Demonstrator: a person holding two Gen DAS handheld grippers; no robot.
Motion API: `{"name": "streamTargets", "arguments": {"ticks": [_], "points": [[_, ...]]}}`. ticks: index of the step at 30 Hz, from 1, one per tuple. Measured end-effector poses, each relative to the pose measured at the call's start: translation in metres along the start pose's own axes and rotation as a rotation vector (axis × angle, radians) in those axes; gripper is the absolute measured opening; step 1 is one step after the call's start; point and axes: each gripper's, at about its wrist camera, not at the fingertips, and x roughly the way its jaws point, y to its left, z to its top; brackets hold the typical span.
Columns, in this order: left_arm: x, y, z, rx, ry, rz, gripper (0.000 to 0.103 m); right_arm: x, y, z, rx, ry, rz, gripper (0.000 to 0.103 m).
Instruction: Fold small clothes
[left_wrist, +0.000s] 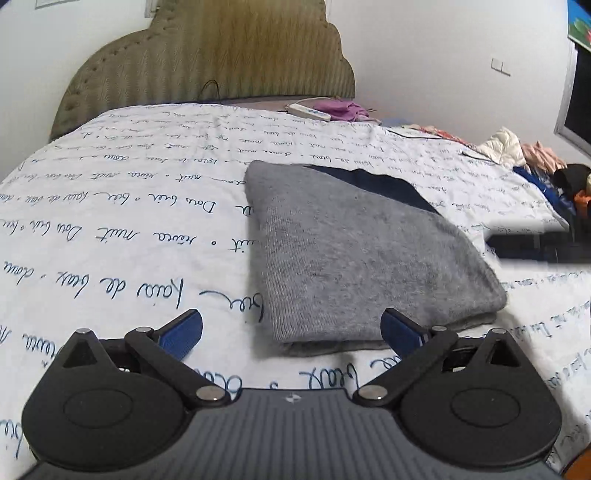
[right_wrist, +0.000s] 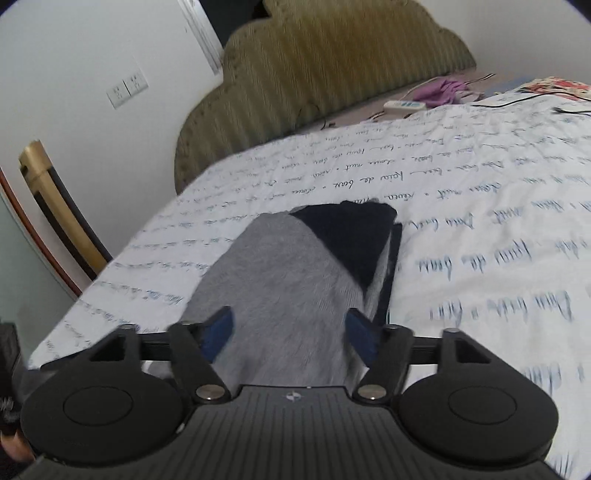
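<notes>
A grey knit garment (left_wrist: 354, 251) with a dark navy part lies folded in a compact block on the white bedsheet (left_wrist: 110, 221). My left gripper (left_wrist: 291, 328) is open and empty, just in front of the garment's near edge, its blue pads (left_wrist: 402, 332) wide apart. In the right wrist view the same garment (right_wrist: 288, 280) lies straight ahead, its navy part (right_wrist: 354, 236) at the far end. My right gripper (right_wrist: 290, 328) is open, its blue pads (right_wrist: 221, 328) on either side of the garment's near end, above it.
The bed has a green padded headboard (left_wrist: 221, 55). A white remote (left_wrist: 308, 110) and purple cloth (left_wrist: 343, 109) lie at the head of the bed. A pile of clothes (left_wrist: 535, 155) sits at the right. A wooden chair (right_wrist: 55, 214) stands left of the bed.
</notes>
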Motion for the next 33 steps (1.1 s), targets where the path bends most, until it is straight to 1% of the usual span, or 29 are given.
{"name": "streamTargets", "arguments": {"ticks": [1, 2, 3, 5, 6, 7, 8, 9, 10, 11, 15, 17, 19, 27, 33], "points": [[0.001, -0.002, -0.002, 0.006, 0.0, 0.005, 0.103, -0.001, 0.004, -0.011, -0.018, 0.017, -0.036, 0.076], [0.003, -0.005, -0.004, 0.013, 0.001, 0.019, 0.103, 0.001, 0.009, -0.024, -0.047, 0.032, -0.091, 0.076], [0.007, -0.008, -0.007, 0.016, 0.005, 0.04, 0.103, 0.006, 0.014, -0.035, -0.075, 0.046, -0.154, 0.076], [0.015, -0.011, -0.015, 0.012, 0.019, 0.079, 0.103, 0.015, 0.017, -0.054, -0.102, 0.078, -0.234, 0.078], [0.015, -0.012, -0.021, 0.011, 0.03, 0.106, 0.103, 0.019, 0.018, -0.061, -0.112, 0.081, -0.26, 0.083], [0.018, -0.013, -0.024, 0.021, 0.029, 0.128, 0.103, 0.021, 0.02, -0.066, -0.139, 0.062, -0.279, 0.09], [0.016, -0.014, -0.028, 0.036, 0.011, 0.135, 0.103, 0.022, 0.025, -0.069, -0.168, 0.049, -0.306, 0.094], [0.015, -0.015, -0.03, 0.038, 0.011, 0.135, 0.103, 0.024, 0.028, -0.071, -0.18, 0.048, -0.342, 0.103], [0.015, -0.015, -0.031, 0.04, 0.008, 0.135, 0.103, 0.025, 0.029, -0.073, -0.175, 0.049, -0.378, 0.102], [0.014, -0.015, -0.032, 0.04, 0.008, 0.134, 0.103, 0.028, 0.028, -0.074, -0.167, 0.048, -0.392, 0.102], [0.013, -0.013, -0.034, 0.031, 0.005, 0.127, 0.103, 0.031, 0.024, -0.073, -0.116, 0.019, -0.418, 0.103], [0.014, -0.017, -0.035, 0.047, 0.006, 0.146, 0.103, 0.034, 0.024, -0.074, -0.099, 0.007, -0.432, 0.103], [0.015, -0.021, -0.036, 0.062, 0.006, 0.164, 0.103, 0.038, 0.027, -0.075, -0.116, 0.01, -0.451, 0.103], [0.015, -0.022, -0.037, 0.062, 0.002, 0.167, 0.103, 0.04, 0.026, -0.082, -0.104, -0.023, -0.451, 0.103], [0.015, -0.021, -0.036, 0.061, 0.003, 0.166, 0.103, 0.041, 0.027, -0.082, -0.1, -0.023, -0.453, 0.103]]}}
